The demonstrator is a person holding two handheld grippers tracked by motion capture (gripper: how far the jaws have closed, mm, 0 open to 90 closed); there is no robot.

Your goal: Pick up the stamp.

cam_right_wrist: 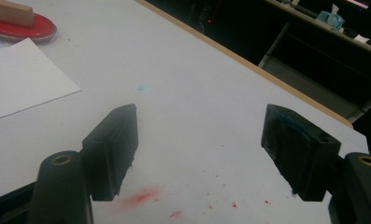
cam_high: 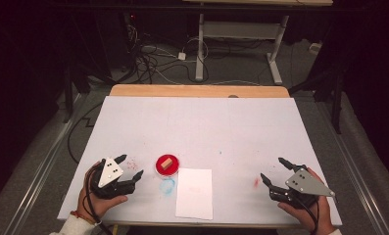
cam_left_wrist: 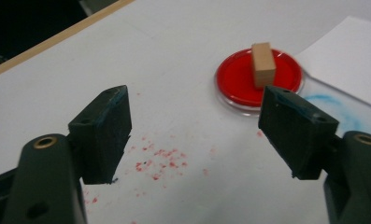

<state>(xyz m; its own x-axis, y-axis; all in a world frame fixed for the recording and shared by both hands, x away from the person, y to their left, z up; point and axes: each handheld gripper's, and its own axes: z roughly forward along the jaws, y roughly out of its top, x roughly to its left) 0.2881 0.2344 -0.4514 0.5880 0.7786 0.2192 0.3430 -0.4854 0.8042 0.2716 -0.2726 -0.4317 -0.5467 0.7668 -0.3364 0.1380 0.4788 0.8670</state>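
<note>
Aiming squarely at the wooden block [cam_left_wrist: 263, 64] on the red dish [cam_left_wrist: 239, 81], the spread, empty left claw [cam_high: 132, 167] is being lined up.

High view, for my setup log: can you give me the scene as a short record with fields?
wooden block: lies in red dish
paper sheet: flat, right of dish
blue smear: below dish
left gripper: open, holds nothing, beside dish
right gripper: open, holds nothing, near red smudge
table: white cover
</note>
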